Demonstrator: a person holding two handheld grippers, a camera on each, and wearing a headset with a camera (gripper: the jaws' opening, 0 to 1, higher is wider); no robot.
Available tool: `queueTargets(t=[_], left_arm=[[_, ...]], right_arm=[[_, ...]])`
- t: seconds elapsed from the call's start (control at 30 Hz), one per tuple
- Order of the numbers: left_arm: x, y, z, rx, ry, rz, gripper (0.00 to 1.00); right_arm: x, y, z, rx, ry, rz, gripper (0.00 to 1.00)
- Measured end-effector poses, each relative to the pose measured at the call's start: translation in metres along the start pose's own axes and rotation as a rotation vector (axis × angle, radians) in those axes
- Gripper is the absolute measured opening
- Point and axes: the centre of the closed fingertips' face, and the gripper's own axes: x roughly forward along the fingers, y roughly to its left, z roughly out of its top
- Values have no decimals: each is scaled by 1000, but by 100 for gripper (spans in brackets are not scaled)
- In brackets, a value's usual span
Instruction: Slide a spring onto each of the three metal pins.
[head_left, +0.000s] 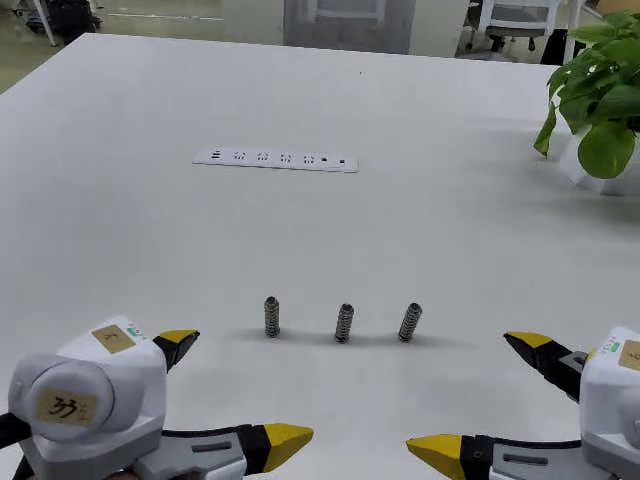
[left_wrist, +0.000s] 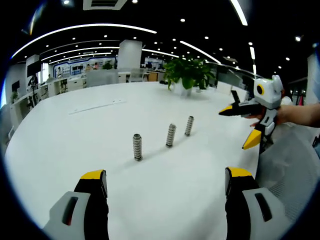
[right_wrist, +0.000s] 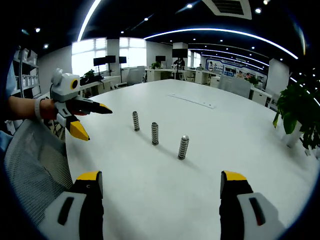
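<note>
left tongs (head_left: 235, 388) open, empty | right tongs (head_left: 472, 392) open, empty | three pins (head_left: 345, 308) upright, springs (head_left: 272, 318) on | row ahead, midway between both tongs

This is an open-plan office. The big white desk (head_left: 450, 230) has a socket strip (head_left: 275, 159) lying toward its far edge and a potted plant (head_left: 600, 95) at its right edge. Office chairs (head_left: 515, 20) stand beyond the far edge. Long ceiling lights (right_wrist: 235, 34) run above rows of other desks (right_wrist: 200, 76).
</note>
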Motion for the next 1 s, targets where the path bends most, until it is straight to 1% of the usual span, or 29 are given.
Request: queueTargets(t=[0.1, 0.2, 0.23, 0.3, 0.37, 0.4, 0.43, 0.5, 0.53, 0.63, 0.73, 1.0], left_arm=[[0, 2, -2, 2, 9, 11, 100], [-1, 4, -4, -8, 20, 18, 100], [-1, 3, -4, -9, 18, 18, 100], [-1, 2, 2, -22, -13, 15, 100], [-1, 3, 1, -21, -10, 18, 100], [0, 3, 1, -12, -3, 20, 100], [0, 3, 0, -8, 0, 20, 100], [0, 4, 0, -6, 2, 19, 100], [1, 5, -1, -6, 2, 19, 100], [2, 4, -3, -3, 16, 19, 100], [2, 4, -1, -2, 16, 23, 100], [0, 7, 0, -7, 7, 34, 100]], right_arm=[[-2, -3, -7, 7, 7, -12, 99], [-3, -2, -9, 6, 2, -34, 99], [-2, -4, -9, 9, -1, -43, 99], [-2, -7, -6, 8, -25, -74, 99], [-2, -7, -6, -3, -25, -83, 99], [-2, -6, -6, -30, -26, -85, 99], [-2, -5, -6, -31, -27, -84, 99], [0, -1, -10, -2, -26, -58, 99], [1, -2, -11, -7, -26, -55, 99], [6, 5, -16, -72, 4, -31, 99], [10, 13, -18, -88, 16, -6, 99], [10, 15, -22, -97, 24, 7, 99]])
